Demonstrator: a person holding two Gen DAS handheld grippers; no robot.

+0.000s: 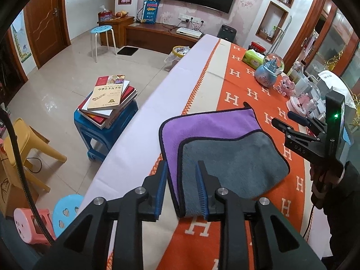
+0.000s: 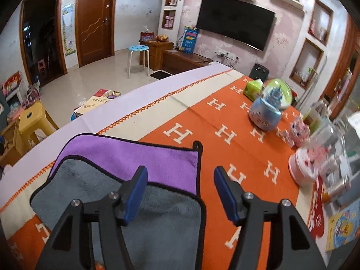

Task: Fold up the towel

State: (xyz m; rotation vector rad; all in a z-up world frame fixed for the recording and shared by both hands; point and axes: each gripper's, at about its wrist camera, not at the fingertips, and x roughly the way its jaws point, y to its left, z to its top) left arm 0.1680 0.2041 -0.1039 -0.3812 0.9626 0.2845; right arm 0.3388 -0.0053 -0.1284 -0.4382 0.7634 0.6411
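A towel, purple on one face and grey on the other with black trim, lies folded on the orange tablecloth, grey flap over purple. My left gripper is open, its blue-padded fingers straddling the towel's near left folded edge. My right gripper is open above the towel's right edge; it also shows in the left wrist view to the right of the towel, held above the table.
A snow globe, tissue pack, pink toys and jars crowd the table's far right. Left of the table stand a blue stool with books, a yellow chair and small stools.
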